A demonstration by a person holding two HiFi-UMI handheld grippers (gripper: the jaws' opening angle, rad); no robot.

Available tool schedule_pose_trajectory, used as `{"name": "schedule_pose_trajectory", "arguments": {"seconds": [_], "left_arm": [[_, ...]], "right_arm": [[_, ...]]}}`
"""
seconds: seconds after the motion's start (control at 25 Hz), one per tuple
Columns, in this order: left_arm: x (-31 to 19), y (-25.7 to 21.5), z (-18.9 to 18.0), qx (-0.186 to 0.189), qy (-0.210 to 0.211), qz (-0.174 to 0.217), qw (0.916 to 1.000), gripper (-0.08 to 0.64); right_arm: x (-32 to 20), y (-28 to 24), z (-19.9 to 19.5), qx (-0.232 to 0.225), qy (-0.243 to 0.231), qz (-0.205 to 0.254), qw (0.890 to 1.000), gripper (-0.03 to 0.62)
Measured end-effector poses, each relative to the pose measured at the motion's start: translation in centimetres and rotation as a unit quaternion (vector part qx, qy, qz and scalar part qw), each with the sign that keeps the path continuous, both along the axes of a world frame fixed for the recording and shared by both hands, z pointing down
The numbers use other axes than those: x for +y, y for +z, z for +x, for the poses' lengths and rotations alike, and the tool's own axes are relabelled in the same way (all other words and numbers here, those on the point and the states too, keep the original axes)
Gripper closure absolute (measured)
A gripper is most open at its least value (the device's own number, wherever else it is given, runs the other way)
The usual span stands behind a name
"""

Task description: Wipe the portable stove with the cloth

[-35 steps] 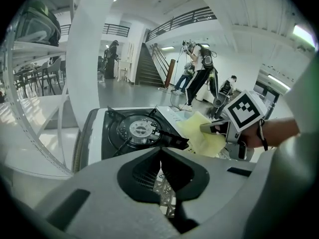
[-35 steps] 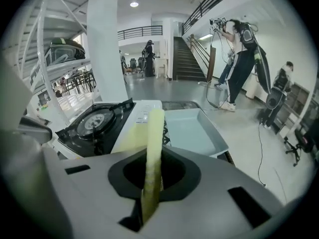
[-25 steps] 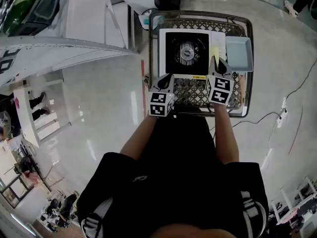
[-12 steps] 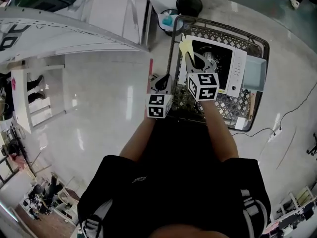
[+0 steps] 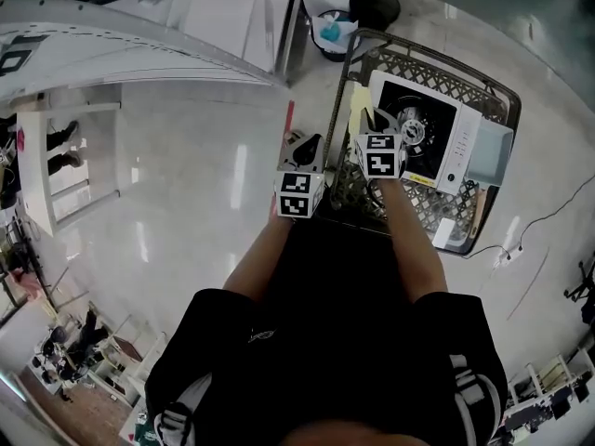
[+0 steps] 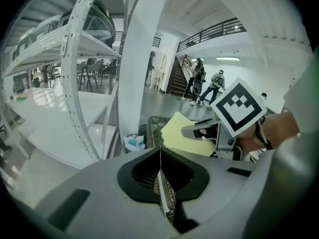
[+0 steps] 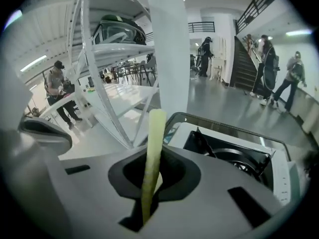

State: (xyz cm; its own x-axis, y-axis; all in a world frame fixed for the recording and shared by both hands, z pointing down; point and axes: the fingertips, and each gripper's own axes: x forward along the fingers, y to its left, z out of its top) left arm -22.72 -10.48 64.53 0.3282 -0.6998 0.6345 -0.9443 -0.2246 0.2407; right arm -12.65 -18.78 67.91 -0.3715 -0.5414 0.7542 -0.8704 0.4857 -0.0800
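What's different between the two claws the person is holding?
The right claw is shut on a yellow cloth; the left claw is shut on nothing. The right claw reaches over the cart, by the portable stove; the left claw sits outside the cart's left rim. Both carry a black-and-white marker cube.

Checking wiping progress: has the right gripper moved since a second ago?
Yes. The right gripper, clamping the cloth, moved left from the control-panel side of the stove to its opposite edge.
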Motion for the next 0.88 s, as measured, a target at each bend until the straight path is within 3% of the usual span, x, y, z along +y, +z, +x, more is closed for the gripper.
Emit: {"name": "schedule_pose_trajectory", "arguments": {"seconds": [0.2,0.32,0.52,0.88], "left_arm": [[-0.4,0.9,1.5,0.007,0.018,-0.008,0.9998,0.538],[-1.0,0.7,3.2,0.013,0.032,-0.007,0.9994,0.538],[-1.8,0.7,6.1,0.011,0.068,0.011,0.9976,0.538],[-2.4,-0.2,9.8,0.006,0.102,0.025,0.9945,0.538]], "right_arm": [[-0.5,0.2,1.8,0.032,-0.001,0.008,0.999,0.580],[-0.8,0.2,2.8,0.021,0.010,0.007,1.000,0.580],[-1.0,-0.5,4.6,0.049,0.000,0.028,0.998,0.580],[0.0,-0.2,9.3,0.058,0.027,0.021,0.998,0.580]]}}
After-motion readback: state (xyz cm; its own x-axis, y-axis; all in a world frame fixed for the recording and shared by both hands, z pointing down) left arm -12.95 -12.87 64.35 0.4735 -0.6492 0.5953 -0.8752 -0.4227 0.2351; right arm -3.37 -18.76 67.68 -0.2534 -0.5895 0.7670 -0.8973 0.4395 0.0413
